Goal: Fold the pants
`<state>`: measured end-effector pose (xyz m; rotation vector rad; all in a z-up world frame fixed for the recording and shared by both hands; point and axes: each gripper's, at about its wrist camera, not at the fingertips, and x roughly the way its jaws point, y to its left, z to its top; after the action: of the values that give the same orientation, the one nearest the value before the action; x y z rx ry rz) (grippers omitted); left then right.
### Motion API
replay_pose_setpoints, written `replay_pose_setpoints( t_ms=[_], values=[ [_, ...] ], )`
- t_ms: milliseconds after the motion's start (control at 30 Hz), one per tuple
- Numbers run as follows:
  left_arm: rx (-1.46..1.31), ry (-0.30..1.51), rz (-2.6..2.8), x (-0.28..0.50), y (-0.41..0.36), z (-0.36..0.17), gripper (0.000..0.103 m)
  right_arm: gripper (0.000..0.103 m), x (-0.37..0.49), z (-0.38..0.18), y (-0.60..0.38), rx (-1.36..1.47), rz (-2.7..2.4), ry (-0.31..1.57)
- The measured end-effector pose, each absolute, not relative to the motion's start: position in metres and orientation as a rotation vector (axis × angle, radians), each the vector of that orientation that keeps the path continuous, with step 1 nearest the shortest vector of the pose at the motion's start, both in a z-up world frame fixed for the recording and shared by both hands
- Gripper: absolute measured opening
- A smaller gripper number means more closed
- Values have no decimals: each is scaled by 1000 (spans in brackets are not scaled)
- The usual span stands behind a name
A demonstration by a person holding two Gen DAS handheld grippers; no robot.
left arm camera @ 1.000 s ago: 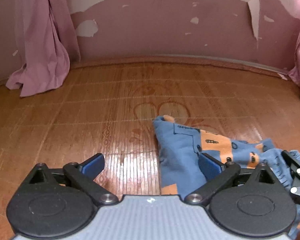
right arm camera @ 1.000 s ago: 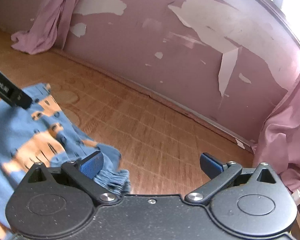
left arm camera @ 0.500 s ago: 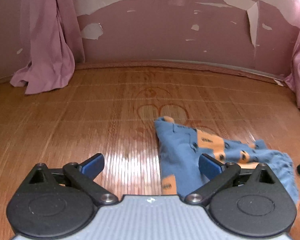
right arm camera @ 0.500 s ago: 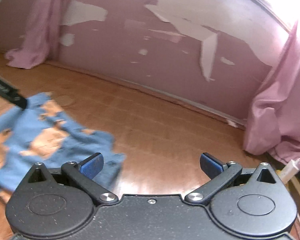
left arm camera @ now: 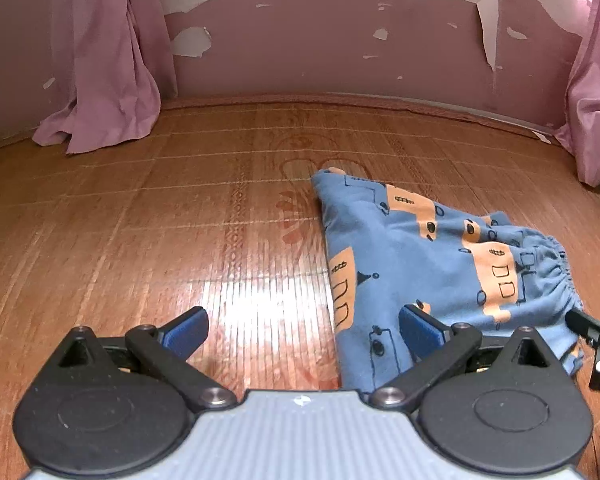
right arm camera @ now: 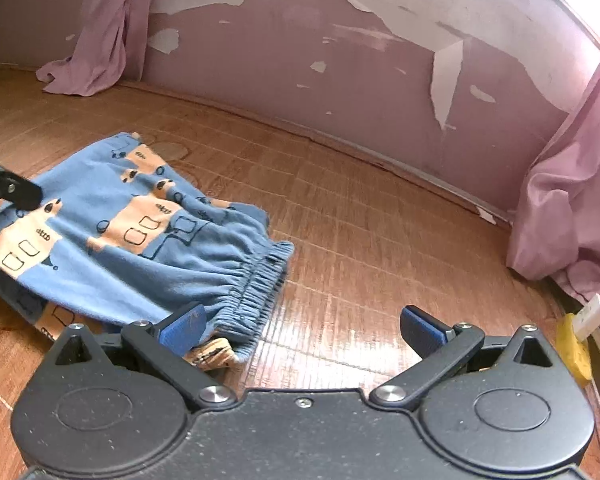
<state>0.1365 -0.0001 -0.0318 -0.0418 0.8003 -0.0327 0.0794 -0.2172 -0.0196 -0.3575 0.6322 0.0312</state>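
Both hand-held grippers, left and right, stand with jaws spread wide, and we grip nothing in either. We see the folded pants lying flat on the bamboo mat, ahead and right of the left unit. Their elastic waistband lies just ahead of the right unit's left fingertip.

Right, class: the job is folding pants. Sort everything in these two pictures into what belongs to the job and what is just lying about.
Belongs to the job:
- blue and orange pants, folded on the mat
- left claw, open
- right claw, open

Just lying about:
- woven mat
- pink curtains
- peeling pink wall
- yellow object at the mat's edge
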Motion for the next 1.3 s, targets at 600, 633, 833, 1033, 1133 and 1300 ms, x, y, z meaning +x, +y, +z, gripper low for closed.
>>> replay_pose_setpoints(
  t_ms=[600,633,833,1033,1133,1300],
  values=[
    [-150,814,-59,112,9,-24,103,102,74,-10,-237,-224,72,573],
    [-167,823,-75,112,9,-24,103,102,75,-10,-239,-210,78,575],
    [-186,863,-97,119,10,-28,103,102,90,-11,-254,-61,240,633],
    [-280,889,-150,129,20,-29,101,102,139,-3,-281,202,456,724],
    [-301,899,-182,129,20,-31,94,102,169,-2,-286,253,545,753],
    [-314,921,-217,126,20,-33,68,84,207,-20,-285,258,587,834]
  ],
)
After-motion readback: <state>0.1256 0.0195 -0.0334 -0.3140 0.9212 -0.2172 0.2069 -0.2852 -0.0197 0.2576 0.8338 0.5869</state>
